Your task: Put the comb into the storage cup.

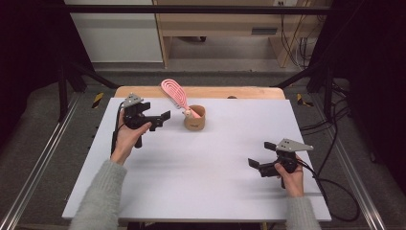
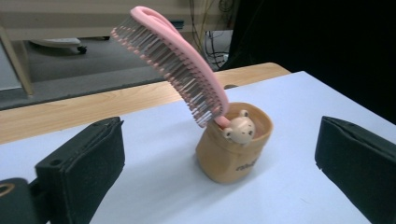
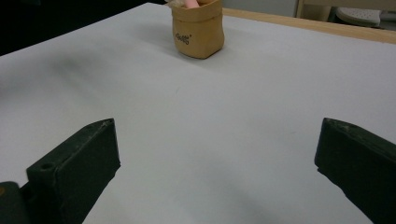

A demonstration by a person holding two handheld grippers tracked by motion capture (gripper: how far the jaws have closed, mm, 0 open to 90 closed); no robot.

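1. The brush (image 1: 174, 93) stands handle-down in the cup (image 1: 195, 118), head leaning up and back over the far edge of the bench (image 1: 206, 163). A small bear-shaped knob (image 2: 239, 129) sits at the cup's rim beside the handle.
2. The left tool (image 1: 164, 119) hovers just left of the cup, jaws spread wide with nothing between them. It looks as though the placing step is done and the tool is clear of the brush.
3. The right tool (image 1: 253, 164) rests low at the near right of the bench, well apart from the cup, jaws wide and empty.
4. Next, I judge, the left hand need only draw back without knocking the leaning head, since the cup looks light and may tip.
5. Hard to tell: how deep the handle sits inside the cup. In the right gripper view, the brush is cut off at the top edge. The print on the cup is too small to read.
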